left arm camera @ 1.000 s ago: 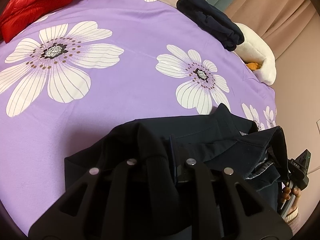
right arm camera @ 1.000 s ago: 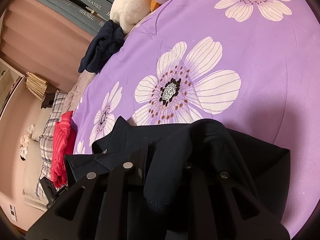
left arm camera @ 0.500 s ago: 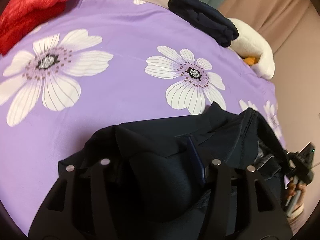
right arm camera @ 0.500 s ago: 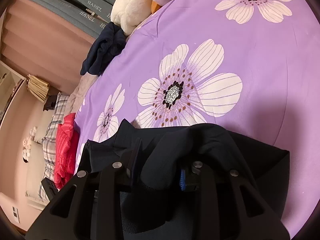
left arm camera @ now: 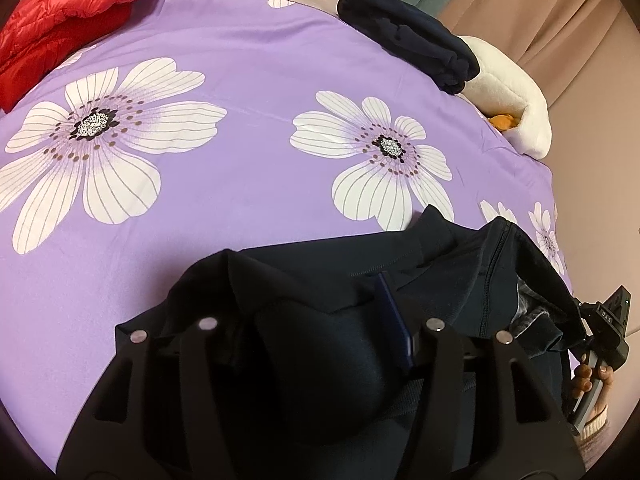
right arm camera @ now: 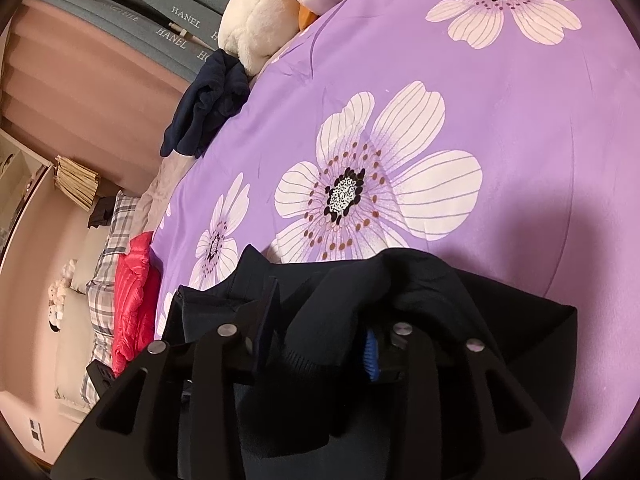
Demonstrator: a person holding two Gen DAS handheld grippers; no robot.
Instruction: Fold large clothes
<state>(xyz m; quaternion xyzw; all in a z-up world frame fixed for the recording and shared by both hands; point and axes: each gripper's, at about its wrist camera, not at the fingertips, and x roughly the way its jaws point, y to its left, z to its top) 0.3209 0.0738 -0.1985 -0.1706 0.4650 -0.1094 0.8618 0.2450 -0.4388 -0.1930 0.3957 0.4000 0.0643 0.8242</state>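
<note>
We list a dark navy jacket [left arm camera: 420, 276], bunched on the purple flowered bedspread [left arm camera: 248, 80] at the 6 o'clock edge of both wrist views; its zipper runs toward 3 o'clock in the left view.

Left gripper [left arm camera: 320, 328]: jaws spread wide, a fold of the jacket bulging loose between them, not pinched. We note a blue pad on its right finger.

Right gripper [right arm camera: 320, 336]: jaws likewise apart, with a ribbed cuff or hem of the jacket lying in the gap; blue pads show on both fingers. In the left view we also see this gripper's body with the person's right hand [left arm camera: 592, 376] on it, at 4 o'clock, just beside the jacket.

Other items on the bed: a red puffer jacket [left arm camera: 68, 12] at 10 o'clock in the left view; a folded dark navy garment [left arm camera: 408, 40] at 1 o'clock, touching a cream plush toy [left arm camera: 508, 92]. A plaid pillow [right arm camera: 108, 248] lies at 9 o'clock in the right view, beside the red jacket.
</note>
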